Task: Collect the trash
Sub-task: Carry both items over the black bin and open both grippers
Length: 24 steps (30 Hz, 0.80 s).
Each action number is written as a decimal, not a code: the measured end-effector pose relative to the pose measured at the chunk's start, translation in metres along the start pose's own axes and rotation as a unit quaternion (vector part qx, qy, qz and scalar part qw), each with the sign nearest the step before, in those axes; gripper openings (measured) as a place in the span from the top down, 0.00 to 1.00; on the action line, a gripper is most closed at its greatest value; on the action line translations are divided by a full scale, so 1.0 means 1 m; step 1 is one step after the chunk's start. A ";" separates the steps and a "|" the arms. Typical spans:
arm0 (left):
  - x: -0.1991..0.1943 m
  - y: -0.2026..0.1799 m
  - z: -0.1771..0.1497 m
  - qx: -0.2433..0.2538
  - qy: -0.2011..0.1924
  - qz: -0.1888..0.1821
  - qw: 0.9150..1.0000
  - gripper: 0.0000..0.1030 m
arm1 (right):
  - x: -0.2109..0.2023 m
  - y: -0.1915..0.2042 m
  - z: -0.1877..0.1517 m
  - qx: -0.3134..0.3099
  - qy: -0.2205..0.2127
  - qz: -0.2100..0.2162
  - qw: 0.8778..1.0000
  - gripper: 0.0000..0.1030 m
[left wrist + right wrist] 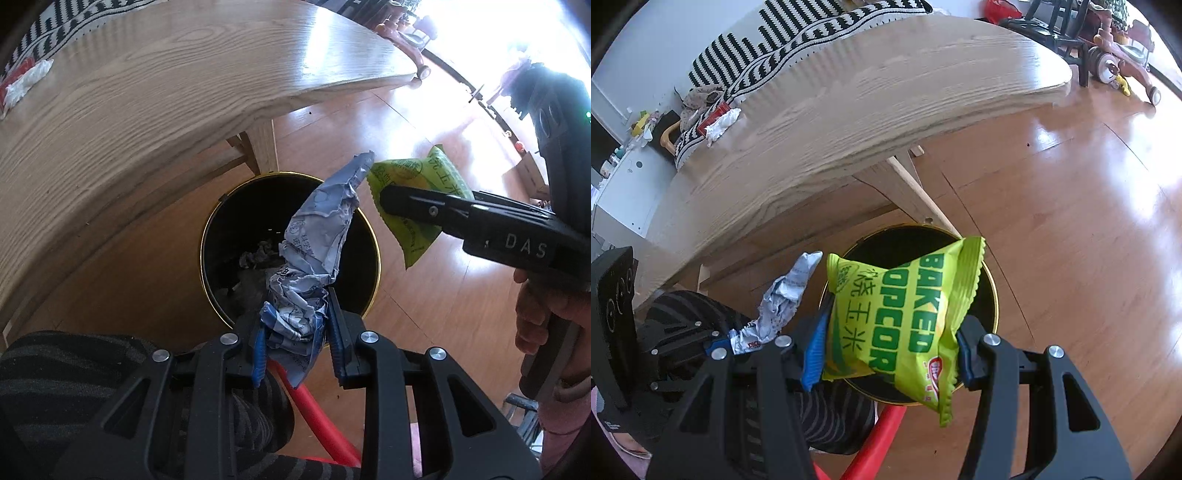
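Note:
My left gripper (297,325) is shut on a crumpled blue-and-white wrapper (317,236), which sticks up over the mouth of a black bin with a gold rim (218,236) on the floor. Some crumpled trash lies at the bin's bottom. My right gripper (890,343) is shut on a green popcorn bag (905,317), held over the same bin (886,240). In the left wrist view the right gripper (391,201) reaches in from the right with the green bag (436,173) beside the bin's right edge. The blue-and-white wrapper (783,299) shows left of the bag.
A wooden table (129,110) overhangs the bin at the far side, its leg (916,195) just behind the rim. A white tissue (720,123) and a red packet lie on the tabletop near a striped cushion. A red tube (321,417) and a striped-trousered leg are below me.

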State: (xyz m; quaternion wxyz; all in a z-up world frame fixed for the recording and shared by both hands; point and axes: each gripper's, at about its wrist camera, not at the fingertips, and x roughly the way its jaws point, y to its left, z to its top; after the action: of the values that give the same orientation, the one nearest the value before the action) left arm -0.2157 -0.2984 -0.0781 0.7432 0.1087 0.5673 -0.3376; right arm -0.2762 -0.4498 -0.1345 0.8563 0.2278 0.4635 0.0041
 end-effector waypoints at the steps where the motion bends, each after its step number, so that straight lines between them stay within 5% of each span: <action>1: 0.001 0.002 0.000 -0.002 0.001 -0.002 1.000 0.74 | 0.000 0.000 0.000 0.000 0.000 0.000 1.000 0.47; 11: 0.007 0.008 0.002 -0.015 0.009 -0.019 1.000 0.74 | 0.001 -0.006 0.000 0.014 0.006 0.004 1.000 0.46; 13: 0.009 0.009 0.003 -0.019 0.015 -0.024 0.999 0.63 | 0.003 -0.016 0.002 0.043 0.013 0.010 0.999 0.33; 15: 0.008 0.012 0.004 -0.038 0.005 -0.032 0.999 0.13 | 0.003 -0.023 0.004 0.069 0.016 0.009 0.997 0.14; 19: -0.004 0.021 0.007 -0.063 -0.030 -0.058 0.996 0.08 | -0.010 -0.033 0.007 0.094 -0.013 -0.002 0.995 0.07; 24: -0.043 0.029 0.013 -0.069 -0.078 -0.020 0.994 0.07 | -0.033 -0.025 0.011 0.073 -0.081 -0.059 0.992 0.07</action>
State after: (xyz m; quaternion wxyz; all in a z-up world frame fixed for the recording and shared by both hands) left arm -0.1932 -0.2676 -0.0411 0.7840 0.0188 0.5318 -0.3198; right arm -0.2916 -0.4833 -0.1128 0.8710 0.2613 0.4041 -0.0983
